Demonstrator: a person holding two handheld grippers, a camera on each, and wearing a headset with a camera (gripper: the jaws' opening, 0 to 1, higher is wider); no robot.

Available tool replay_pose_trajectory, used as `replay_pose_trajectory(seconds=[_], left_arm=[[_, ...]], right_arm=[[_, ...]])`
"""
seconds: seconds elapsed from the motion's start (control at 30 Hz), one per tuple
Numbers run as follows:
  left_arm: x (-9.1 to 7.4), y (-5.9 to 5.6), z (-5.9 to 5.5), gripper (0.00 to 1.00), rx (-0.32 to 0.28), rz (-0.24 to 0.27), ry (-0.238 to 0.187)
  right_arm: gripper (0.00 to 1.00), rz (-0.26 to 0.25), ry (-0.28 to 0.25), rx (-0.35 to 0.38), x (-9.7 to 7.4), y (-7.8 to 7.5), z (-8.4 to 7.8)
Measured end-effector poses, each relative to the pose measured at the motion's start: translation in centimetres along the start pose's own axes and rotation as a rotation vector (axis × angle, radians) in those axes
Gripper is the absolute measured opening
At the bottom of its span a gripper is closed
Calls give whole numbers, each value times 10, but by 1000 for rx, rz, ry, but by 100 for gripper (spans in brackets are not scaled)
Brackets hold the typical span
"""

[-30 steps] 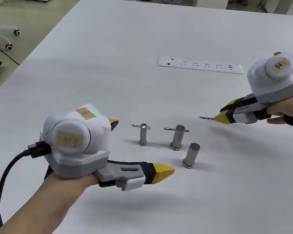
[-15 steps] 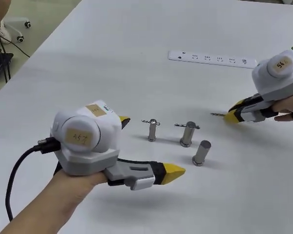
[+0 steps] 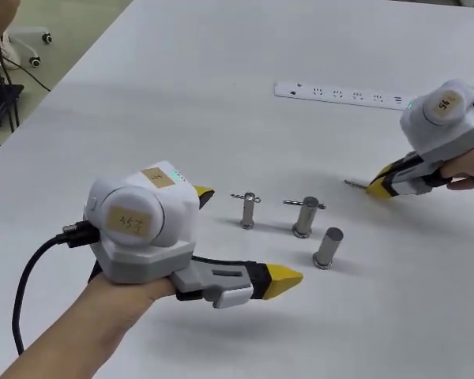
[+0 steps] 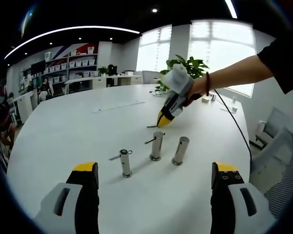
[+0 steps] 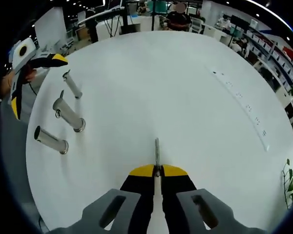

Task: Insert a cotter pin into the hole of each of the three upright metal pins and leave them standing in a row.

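Three metal pins (image 3: 304, 217) stand, two with cotter pins (image 3: 245, 197), bare one (image 3: 328, 246) at 4 o'clock; right gripper (image 3: 377, 189) clenches another cotter pin (image 3: 355, 184), left gripper (image 4: 155, 168) gapes.

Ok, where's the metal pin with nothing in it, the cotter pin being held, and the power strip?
empty metal pin (image 3: 328, 249): head view, middle of its shaft.
cotter pin (image 5: 156, 151): right gripper view, its straight shank.
power strip (image 3: 340, 95): head view, middle of its top.

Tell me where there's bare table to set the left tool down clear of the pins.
Bare table stretches from the pins to the power strip, and along the near edge right of the left tool. Crowded: around the pins, with the right tool holding a cotter pin beside them.
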State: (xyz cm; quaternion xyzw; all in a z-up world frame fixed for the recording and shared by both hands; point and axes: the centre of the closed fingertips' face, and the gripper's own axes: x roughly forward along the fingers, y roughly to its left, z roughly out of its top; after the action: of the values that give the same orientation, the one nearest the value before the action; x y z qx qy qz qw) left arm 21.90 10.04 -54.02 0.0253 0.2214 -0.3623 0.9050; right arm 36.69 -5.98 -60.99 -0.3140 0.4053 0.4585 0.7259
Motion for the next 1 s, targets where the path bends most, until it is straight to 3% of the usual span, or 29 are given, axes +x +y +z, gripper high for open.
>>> replay_pose_trajectory(seconds=[0.13,0.3,0.47,0.8,1.0], left_arm=[[0,0,1,95,-1,-2,-5],[0,-1,0,95,4,-3,1],[0,2,1,93,-2,4,1],[-1,3,3,89,-9,8,-10],[1,-1,4,83,-3,-7,-12]], right_arm=[[0,0,37,-62,-1,1,-2],[0,1,28,-36,-1,2,1],[0,-20,22,-70,-5,7,4],[0,-55,-25,-118,-24,17,16],[0,-60,-78,-135,-38,33,28]])
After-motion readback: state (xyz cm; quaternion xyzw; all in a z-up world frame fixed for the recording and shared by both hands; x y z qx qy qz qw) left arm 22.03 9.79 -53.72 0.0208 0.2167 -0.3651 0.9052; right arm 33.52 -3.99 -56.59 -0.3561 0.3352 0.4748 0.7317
